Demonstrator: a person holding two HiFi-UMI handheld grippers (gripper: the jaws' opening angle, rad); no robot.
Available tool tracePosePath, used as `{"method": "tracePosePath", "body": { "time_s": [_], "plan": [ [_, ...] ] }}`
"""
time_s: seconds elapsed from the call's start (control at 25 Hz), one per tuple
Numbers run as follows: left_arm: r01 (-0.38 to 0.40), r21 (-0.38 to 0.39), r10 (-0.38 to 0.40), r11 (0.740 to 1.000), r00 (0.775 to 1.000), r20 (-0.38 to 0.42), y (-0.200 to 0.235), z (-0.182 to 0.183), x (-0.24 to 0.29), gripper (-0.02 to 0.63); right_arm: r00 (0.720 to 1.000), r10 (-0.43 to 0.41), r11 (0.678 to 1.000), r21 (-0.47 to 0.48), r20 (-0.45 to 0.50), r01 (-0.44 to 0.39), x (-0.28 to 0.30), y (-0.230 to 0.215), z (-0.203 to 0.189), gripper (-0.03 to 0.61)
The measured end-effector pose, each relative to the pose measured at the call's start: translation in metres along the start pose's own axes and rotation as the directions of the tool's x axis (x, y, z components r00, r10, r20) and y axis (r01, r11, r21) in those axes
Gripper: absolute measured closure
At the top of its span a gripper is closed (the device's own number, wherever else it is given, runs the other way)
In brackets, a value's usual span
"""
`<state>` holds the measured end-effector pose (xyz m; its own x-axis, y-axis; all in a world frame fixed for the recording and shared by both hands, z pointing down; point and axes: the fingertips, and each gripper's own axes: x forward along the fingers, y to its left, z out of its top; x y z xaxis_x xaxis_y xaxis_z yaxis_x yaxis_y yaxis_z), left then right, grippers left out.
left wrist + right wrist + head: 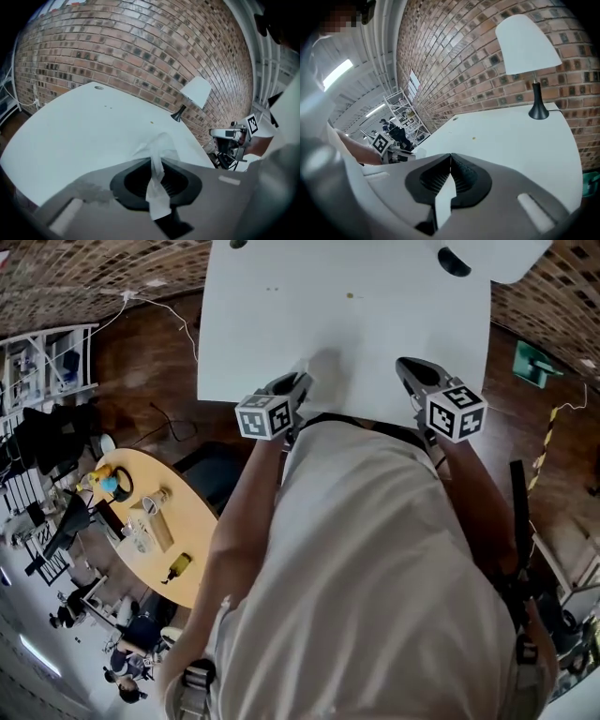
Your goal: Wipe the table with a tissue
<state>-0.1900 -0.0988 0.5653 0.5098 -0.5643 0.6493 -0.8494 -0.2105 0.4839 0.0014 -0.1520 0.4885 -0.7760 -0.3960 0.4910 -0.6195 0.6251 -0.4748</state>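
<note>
The white table point(375, 324) lies ahead of me, with a small brown speck point(350, 295) near its far side. A crumpled white tissue point(157, 154) is pinched in my left gripper point(154, 161), and its loose end fans out over the table top point(84, 136). In the head view the left gripper point(302, 381) sits at the table's near edge with the pale tissue point(323, 367) just past its tips. My right gripper point(405, 364) hovers over the near edge further right. Its jaws point(450, 157) meet at the tips with nothing between them.
A lamp with a white shade point(527, 44) and black base point(539, 112) stands at the table's far right corner. A brick wall point(140, 51) runs behind the table. An oval wooden table point(155, 521) with small items stands on the floor to my left.
</note>
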Motion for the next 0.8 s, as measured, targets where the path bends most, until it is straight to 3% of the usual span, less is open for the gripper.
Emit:
{"method": "tracePosePath", "body": {
  "time_s": [0.16, 0.4, 0.6, 0.8],
  "plan": [
    [0.006, -0.016, -0.005, 1.000, 1.000, 0.029, 0.025, 0.006, -0.016, 0.566, 1.000, 0.001, 1.000, -0.008, -0.014, -0.002, 0.025, 0.015, 0.012, 0.571],
    [-0.043, -0.030, 0.046, 0.999, 0.995, 0.085, 0.078, 0.030, -0.037, 0.568, 0.999, -0.002, 1.000, -0.003, -0.046, 0.002, 0.073, 0.035, 0.014, 0.571],
    [0.002, 0.043, -0.008, 0.999, 0.992, 0.126, 0.105, 0.044, -0.042, 0.569, 1.000, 0.000, 1.000, 0.009, -0.020, 0.000, 0.108, 0.057, 0.023, 0.571],
    [-0.036, 0.040, 0.034, 0.999, 0.997, 0.064, 0.136, 0.062, -0.037, 0.569, 0.999, -0.026, 0.999, 0.020, -0.029, 0.026, 0.114, 0.066, 0.031, 0.571]
  ]
}}
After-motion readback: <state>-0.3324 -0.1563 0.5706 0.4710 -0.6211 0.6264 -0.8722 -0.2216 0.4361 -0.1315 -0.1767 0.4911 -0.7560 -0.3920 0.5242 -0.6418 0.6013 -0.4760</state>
